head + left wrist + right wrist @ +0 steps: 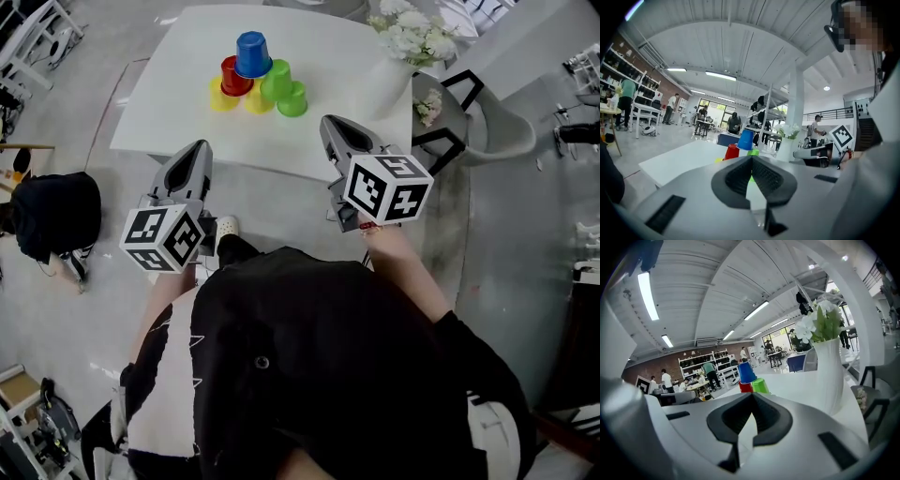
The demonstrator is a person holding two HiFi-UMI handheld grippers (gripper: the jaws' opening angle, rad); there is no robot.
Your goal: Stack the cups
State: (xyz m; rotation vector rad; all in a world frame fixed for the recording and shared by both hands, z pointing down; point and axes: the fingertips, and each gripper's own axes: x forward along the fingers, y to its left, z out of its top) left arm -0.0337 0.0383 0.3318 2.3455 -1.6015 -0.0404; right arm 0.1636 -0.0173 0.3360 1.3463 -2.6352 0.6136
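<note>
Cups [255, 80] form pyramid at desk [169, 112] centre, blue cup [253, 53] on top; stacking looks done, nothing loose. Left gripper [195, 155] and right gripper [336, 129] closed, empty, off desk's near edge.

White surface [178, 103]: is carrying a pyramid of cups [255, 77] toward its far side, with one yellow cup [222, 97], a second yellow cup [258, 101] and a green cup [294, 99] sitting directly on it. A white vase [392, 82] of white flowers is standing at its right corner.
</note>
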